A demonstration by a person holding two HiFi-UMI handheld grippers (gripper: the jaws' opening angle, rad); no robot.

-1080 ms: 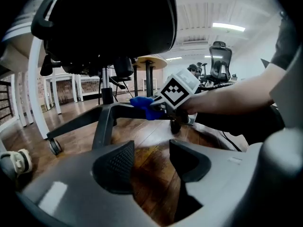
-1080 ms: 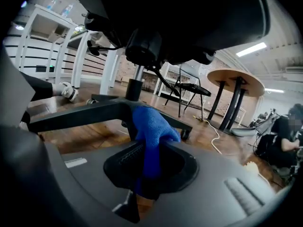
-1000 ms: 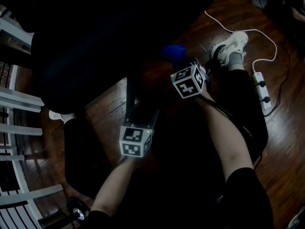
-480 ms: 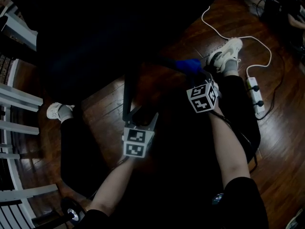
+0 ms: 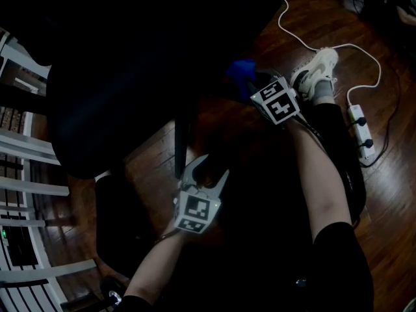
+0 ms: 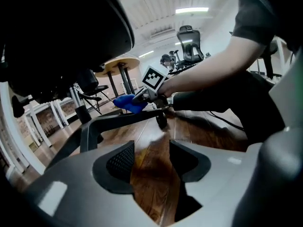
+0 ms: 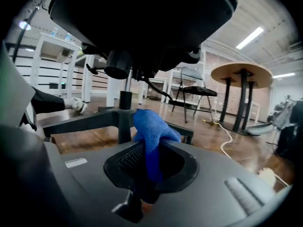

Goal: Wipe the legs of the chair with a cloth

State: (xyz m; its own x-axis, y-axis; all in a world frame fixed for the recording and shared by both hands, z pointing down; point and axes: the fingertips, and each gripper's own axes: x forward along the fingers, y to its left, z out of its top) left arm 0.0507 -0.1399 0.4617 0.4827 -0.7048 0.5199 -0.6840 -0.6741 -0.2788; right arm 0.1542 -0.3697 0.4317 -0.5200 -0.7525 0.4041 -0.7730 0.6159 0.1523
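Note:
The black office chair's seat (image 5: pixel 130 64) fills the upper left of the head view, with one dark leg (image 5: pixel 181 142) running down beneath it. My left gripper (image 5: pixel 209 168) hovers just below and right of that leg's end; its jaws stand open with only wooden floor between them (image 6: pixel 150 148). Further right, my right gripper (image 5: pixel 252 84) is shut on a blue cloth (image 5: pixel 240 73), pressed on another chair leg (image 6: pixel 128 118) near its caster (image 6: pixel 162 121). The cloth (image 7: pixel 150 126) bunches up out of the right gripper (image 7: pixel 151 150), in front of the chair's central column (image 7: pixel 124 112).
A white power strip (image 5: pixel 359 125) and its cable (image 5: pixel 305 41) lie on the wooden floor at the right, beside the person's white shoe (image 5: pixel 318 67). White rails (image 5: pixel 26 187) line the left edge. A round table (image 7: pixel 241 72) and other chairs stand in the background.
My left gripper has come back off the chair leg, toward me, and rolled; its jaws now stand free. My right gripper slid the cloth rightward along the leg, then back up-left.

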